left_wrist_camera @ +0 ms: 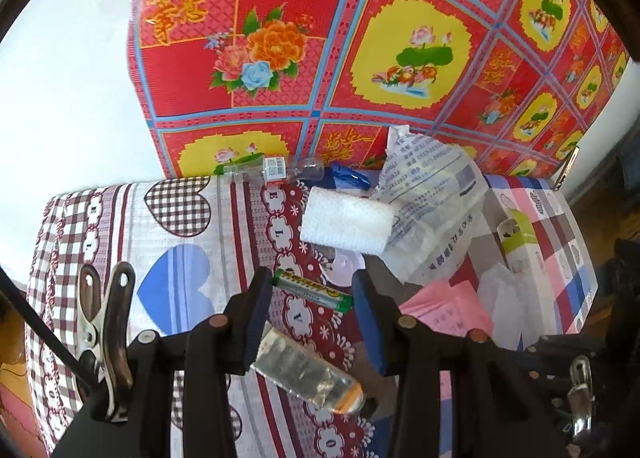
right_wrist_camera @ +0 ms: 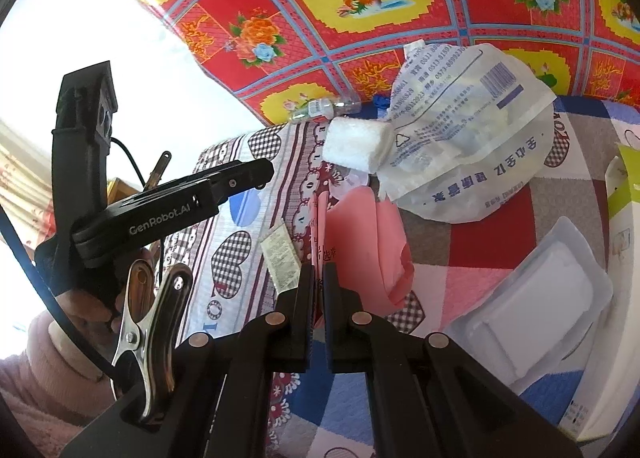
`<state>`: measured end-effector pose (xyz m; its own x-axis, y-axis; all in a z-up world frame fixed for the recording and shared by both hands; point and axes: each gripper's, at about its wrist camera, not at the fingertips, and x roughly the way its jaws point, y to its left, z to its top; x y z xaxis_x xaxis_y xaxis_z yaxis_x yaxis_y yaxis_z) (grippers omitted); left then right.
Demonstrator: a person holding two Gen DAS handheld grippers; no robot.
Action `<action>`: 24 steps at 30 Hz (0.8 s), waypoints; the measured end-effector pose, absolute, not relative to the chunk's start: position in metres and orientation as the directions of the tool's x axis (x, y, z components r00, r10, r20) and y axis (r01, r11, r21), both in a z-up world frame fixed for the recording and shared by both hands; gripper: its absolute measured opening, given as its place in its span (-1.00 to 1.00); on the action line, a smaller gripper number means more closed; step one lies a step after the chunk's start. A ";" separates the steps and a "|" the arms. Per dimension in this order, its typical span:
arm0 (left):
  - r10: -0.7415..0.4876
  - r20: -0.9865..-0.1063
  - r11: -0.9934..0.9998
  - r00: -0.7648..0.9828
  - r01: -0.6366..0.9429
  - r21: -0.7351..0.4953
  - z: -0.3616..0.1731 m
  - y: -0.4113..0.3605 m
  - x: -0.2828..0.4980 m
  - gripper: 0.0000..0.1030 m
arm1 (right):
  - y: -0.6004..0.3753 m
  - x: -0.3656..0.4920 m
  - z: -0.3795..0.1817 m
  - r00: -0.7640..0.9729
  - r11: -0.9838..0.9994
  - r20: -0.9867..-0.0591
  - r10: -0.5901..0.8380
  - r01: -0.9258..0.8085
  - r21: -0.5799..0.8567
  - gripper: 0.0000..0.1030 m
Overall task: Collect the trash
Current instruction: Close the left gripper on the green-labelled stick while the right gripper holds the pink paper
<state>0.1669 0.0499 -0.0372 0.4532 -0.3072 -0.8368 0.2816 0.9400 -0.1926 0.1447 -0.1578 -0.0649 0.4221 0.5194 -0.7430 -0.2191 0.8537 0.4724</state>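
Observation:
A green battery sits lengthwise between the blue pads of my left gripper, which is shut on its two ends, above the heart-patterned cloth. My right gripper is shut on the edge of a folded pink paper, which curls up and to the right of its fingers. The same pink paper shows to the right in the left wrist view. A clear printed sachet lies on the cloth under the left gripper. The left gripper's black body, held by a hand, shows at the left of the right wrist view.
A white foam block, a crumpled clear printed bag, a small glass vial and a white box with a green label lie further back. A clear plastic tray lies at the right. A red floral sheet rises behind.

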 end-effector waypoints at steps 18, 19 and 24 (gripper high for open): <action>-0.251 -0.839 0.963 0.482 0.210 -0.168 -0.021 0.097 0.126 -0.16 | -0.124 0.119 -0.044 0.458 0.864 -0.733 0.503 -0.245 0.440 -0.90; -0.248 -0.839 0.964 0.483 0.207 -0.166 -0.021 0.100 0.124 -0.16 | -0.122 0.117 -0.042 0.460 0.865 -0.732 0.502 -0.245 0.438 -0.90; -0.254 -0.837 0.963 0.484 0.207 -0.172 -0.017 0.113 0.114 -0.16 | -0.114 0.111 -0.037 0.469 0.869 -0.732 0.494 -0.240 0.432 -0.90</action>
<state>0.1139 0.1126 -0.0172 0.4839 -0.2540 -0.8374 0.2074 0.9630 -0.1722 0.1111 -0.1135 -0.0369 0.4693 0.4937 -0.7321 -0.2400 0.8692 0.4323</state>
